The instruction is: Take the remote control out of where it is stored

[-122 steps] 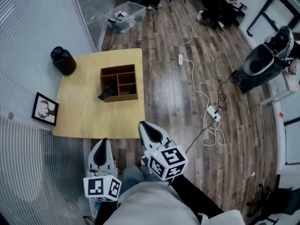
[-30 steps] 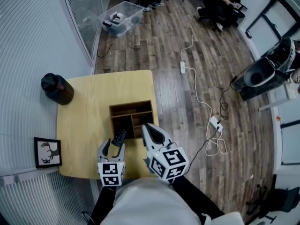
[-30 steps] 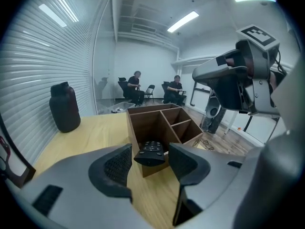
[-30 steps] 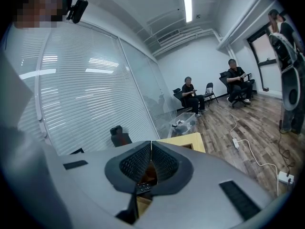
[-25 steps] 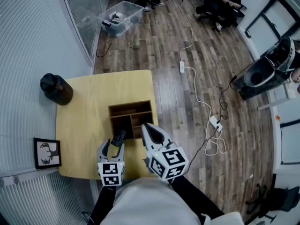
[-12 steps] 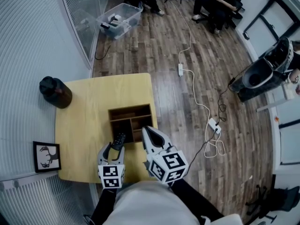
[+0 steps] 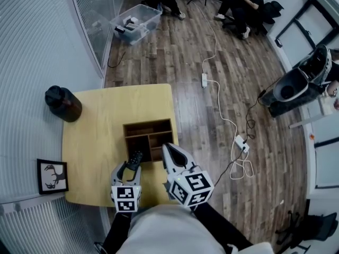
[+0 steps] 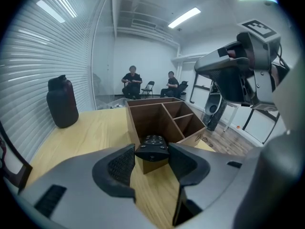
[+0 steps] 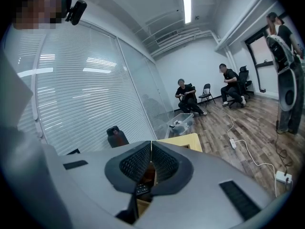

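The black remote control [image 7: 134, 159] leans out of the near left compartment of a brown wooden organiser box [image 7: 153, 127] on the yellow table [image 7: 90, 136]. My left gripper [image 7: 127, 168] has its jaws on either side of the remote's near end. In the left gripper view both pads press the sides of the remote control [image 8: 151, 149], in front of the organiser box [image 8: 162, 116]. My right gripper [image 7: 166, 148] hovers shut by the box's near right corner, its pads meeting with nothing between them. Under those pads a bit of the remote control [image 9: 141, 189] shows.
A dark jar [image 7: 62, 103] stands at the table's far left corner and a framed deer picture [image 7: 52, 176] leans by the left wall. On the wood floor lie a clear plastic bin [image 7: 135, 17] and a white power strip [image 7: 204, 79]. People sit at the back.
Since 4.9 s ago both grippers have come over the table and the left one has opened round the remote's end. In the last second it has drawn in on the remote; the remote stays put.
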Demonstrator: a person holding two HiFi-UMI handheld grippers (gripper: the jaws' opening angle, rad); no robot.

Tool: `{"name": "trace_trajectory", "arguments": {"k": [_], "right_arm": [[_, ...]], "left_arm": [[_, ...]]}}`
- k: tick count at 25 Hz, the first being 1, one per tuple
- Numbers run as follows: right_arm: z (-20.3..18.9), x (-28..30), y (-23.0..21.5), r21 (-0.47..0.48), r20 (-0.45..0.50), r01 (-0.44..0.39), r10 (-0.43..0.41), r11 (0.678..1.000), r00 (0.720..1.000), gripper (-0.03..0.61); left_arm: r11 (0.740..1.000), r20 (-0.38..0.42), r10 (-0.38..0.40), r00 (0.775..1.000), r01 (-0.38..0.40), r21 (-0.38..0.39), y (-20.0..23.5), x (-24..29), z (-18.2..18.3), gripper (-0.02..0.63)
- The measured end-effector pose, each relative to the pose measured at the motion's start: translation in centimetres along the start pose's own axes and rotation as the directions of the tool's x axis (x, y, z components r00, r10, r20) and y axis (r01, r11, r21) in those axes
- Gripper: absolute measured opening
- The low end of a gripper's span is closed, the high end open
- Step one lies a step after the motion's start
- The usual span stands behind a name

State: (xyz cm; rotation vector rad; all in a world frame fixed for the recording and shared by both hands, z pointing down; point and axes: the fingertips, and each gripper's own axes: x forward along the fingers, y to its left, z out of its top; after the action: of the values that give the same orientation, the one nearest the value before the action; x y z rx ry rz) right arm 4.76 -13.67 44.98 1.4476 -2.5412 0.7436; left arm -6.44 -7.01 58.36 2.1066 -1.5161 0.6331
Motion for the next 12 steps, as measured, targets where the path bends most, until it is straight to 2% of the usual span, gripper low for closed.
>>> {"name": "trace_trajectory", "arguments": {"k": [12], "right_arm": [[-0.04,-0.08,-0.17,-0.006,-0.002,0.007,-0.007,1.000,1.000,0.006]], "left_arm": [[1.000,0.006,-0.017,1.000,0.017,0.013,-0.34,-0.15,0.21,0.214]]}}
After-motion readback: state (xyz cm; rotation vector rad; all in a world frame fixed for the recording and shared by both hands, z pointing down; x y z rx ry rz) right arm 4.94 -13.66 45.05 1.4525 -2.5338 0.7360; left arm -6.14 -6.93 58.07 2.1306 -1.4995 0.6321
